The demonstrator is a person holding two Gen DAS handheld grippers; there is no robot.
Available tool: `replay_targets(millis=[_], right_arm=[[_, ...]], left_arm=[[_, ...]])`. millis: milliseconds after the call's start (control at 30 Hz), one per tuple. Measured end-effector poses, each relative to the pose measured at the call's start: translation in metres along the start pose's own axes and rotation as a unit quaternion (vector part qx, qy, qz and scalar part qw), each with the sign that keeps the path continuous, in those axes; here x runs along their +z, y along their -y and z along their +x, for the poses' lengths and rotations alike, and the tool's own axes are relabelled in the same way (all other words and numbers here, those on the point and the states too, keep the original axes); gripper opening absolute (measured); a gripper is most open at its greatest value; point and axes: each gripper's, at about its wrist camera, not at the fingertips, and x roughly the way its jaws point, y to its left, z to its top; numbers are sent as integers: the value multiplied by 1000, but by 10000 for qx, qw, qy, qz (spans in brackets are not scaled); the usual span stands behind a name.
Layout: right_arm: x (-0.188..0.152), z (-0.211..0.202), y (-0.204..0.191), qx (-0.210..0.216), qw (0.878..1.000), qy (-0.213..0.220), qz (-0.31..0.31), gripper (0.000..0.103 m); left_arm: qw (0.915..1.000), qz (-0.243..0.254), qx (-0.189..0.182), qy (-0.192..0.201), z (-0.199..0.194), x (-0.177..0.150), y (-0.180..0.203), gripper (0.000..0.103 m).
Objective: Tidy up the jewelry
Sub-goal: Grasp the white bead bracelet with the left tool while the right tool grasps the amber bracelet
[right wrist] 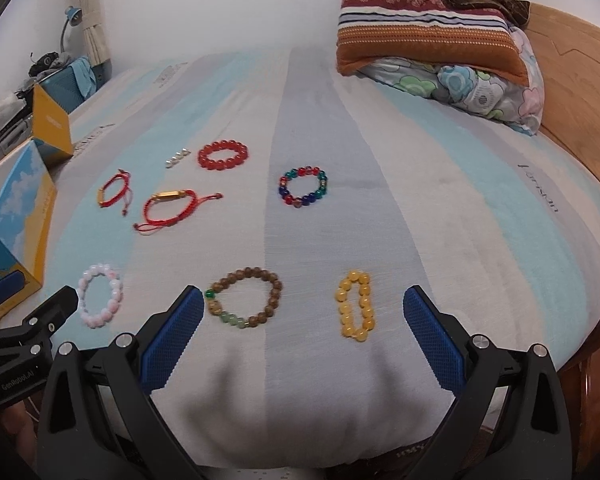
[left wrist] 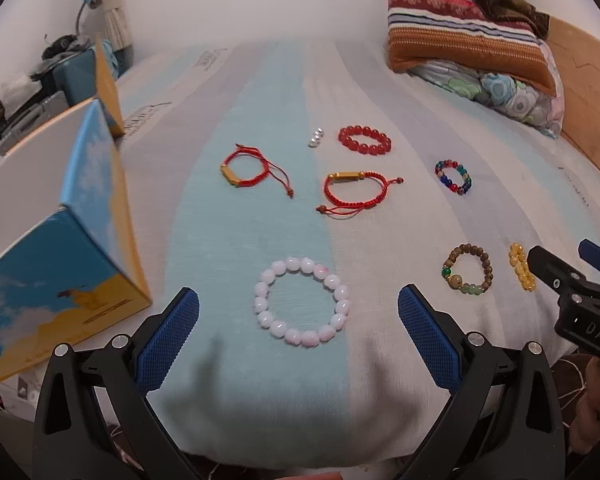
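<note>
Several bracelets lie on a striped bedsheet. My left gripper is open, its jaws either side of a pink bead bracelet, above it. My right gripper is open, with a brown wooden bead bracelet and a yellow bead bracelet lying between its jaws. Farther off lie a red bead bracelet, two red cord bracelets with gold tubes, a multicoloured bead bracelet and a short row of pearls.
An open blue and yellow cardboard box stands at the left of the bed. Stacked pillows and a blanket lie at the far right, by the wooden headboard. A cluttered side table with a lamp is far left.
</note>
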Motion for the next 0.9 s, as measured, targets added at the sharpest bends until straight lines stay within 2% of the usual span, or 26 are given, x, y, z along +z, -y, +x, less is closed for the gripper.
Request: replay_targets(millis=[133,333,533,600,633,900], right_arm=[[2,16,12,-36,9998,-160,-69,96],[1,45,32,45,9981,-618,-12,94],[-4,67,28,208,9949,-980,-70,79],[-5,74,29,243,9934,-1118,-51,67],[-6,77,30,265,9929,-1162,-15,65],[-7,76,32,235,9930,-1157,37,45]], left_arm=[[9999,-18,2,-102,19,5,3,97],[9994,-24,15,-349,49,7,6,97],[9989,116,-34,-448,68,7,9,97],[9987,128,-12,-490,75,7,9,97],[9986,111,-36,-513,78,7,7,97],[9988,151,-105,-444,79,1,7,94]])
